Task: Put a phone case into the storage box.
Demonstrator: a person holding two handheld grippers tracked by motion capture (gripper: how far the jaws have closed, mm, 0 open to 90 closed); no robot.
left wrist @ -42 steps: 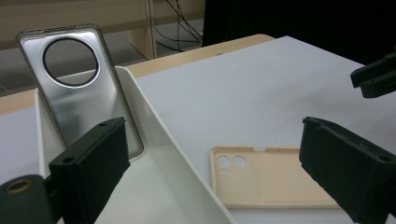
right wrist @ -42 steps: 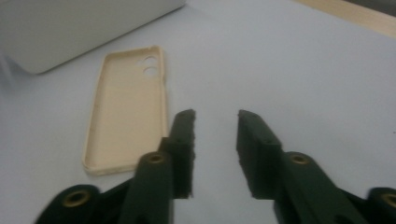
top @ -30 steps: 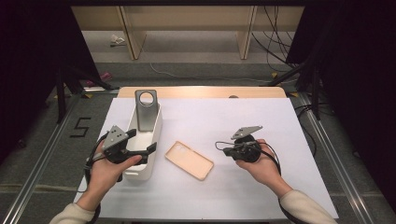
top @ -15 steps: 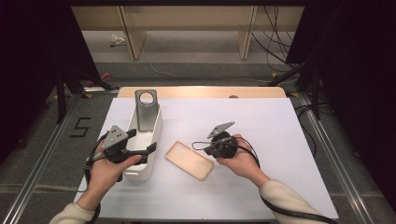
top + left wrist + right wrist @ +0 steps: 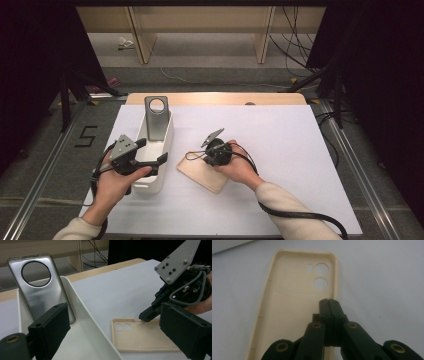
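Your right gripper point(image 5: 329, 300) had its jaws pressed fully together with nothing between them, the tips poised over the cream phone case point(image 5: 294, 305) at its long edge on the side with the camera holes. In the left gripper view those closed tips point(image 5: 146, 315) sat right at the case's point(image 5: 140, 337) far rim; whether they actually touched it, you could not tell. The case lay flat, hollow side up, directly under and ahead of that gripper, its camera cut-outs beyond the tips.

Your left gripper point(image 5: 112, 332) had its jaws spread wide, holding nothing. One jaw hung over the white tray point(image 5: 82, 322); the other stood outside it, above the table. The tray's near wall ran between them. Ahead of the inside jaw, a metallic phone case point(image 5: 41, 287) leaned upright against the tray's end. In the high view, your left hand point(image 5: 117, 175) rested beside the tray point(image 5: 150, 185).
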